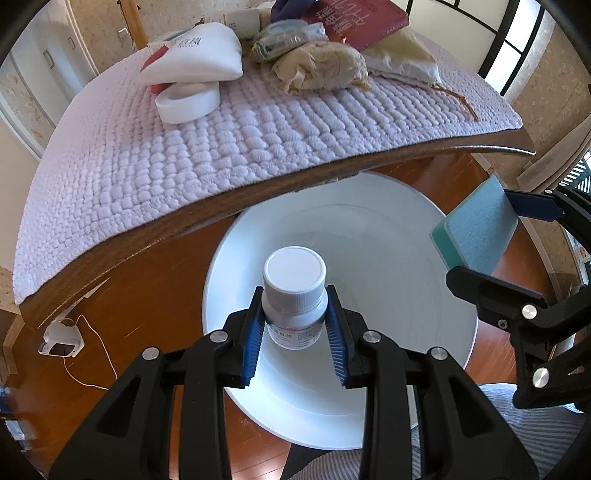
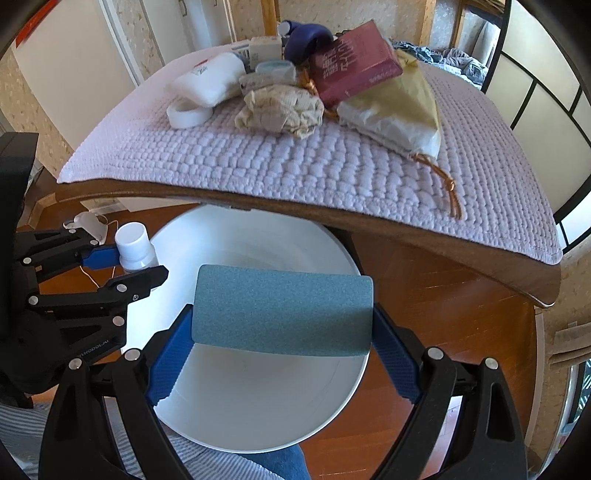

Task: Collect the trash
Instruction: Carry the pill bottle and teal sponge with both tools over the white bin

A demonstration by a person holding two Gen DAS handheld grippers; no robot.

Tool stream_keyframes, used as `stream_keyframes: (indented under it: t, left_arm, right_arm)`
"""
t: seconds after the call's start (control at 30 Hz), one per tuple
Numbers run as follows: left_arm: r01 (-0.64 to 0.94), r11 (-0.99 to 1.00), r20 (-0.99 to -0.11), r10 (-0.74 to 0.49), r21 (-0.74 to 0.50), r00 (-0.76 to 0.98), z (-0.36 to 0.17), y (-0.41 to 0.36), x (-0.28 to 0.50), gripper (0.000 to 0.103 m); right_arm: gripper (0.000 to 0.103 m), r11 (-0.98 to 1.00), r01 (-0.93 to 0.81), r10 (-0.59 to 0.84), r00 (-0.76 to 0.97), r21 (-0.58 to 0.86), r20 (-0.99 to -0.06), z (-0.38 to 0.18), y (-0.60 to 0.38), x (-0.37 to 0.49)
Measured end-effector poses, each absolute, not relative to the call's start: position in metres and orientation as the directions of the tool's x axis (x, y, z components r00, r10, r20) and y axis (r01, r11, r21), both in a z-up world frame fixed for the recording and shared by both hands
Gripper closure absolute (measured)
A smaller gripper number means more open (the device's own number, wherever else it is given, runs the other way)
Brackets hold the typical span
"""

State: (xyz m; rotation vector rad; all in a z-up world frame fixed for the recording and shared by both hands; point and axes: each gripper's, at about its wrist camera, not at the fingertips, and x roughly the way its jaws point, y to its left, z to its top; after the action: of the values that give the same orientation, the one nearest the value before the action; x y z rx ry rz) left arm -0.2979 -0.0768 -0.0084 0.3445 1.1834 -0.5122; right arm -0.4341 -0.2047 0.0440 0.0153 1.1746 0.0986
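Observation:
My left gripper [image 1: 294, 306] is shut on a white pill bottle [image 1: 294, 295] with a white cap, held upright above the round white bin [image 1: 406, 236] on the floor. My right gripper [image 2: 282, 328] is shut on a teal sponge [image 2: 282, 310], held over the same bin [image 2: 258, 413]. The sponge and right gripper [image 1: 480, 236] show at the right of the left wrist view. The bottle [image 2: 135, 247] and left gripper [image 2: 125, 264] show at the left of the right wrist view.
A table with a lilac knitted mat [image 1: 240, 147] overhangs the bin's far side. On it lie a white pouch [image 1: 195, 55], a white tape roll [image 1: 186, 101], crumpled beige paper [image 1: 321, 66], a red book [image 1: 362, 18] and a cream bag [image 2: 402, 107]. A white charger with cable [image 1: 61, 341] lies on the wooden floor.

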Motion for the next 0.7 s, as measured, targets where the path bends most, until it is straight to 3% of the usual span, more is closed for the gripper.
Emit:
stream_keyframes:
  t: [0.7]
  left_arm:
    - [0.549,0.835,-0.952,-0.188,-0.026,0.242,-0.032,-0.077,-0.293,0.069]
  right_arm:
    - [0.014,0.995,-0.063,0.099,0.339,0.083,-0.936,0.008,-0.187,-0.427]
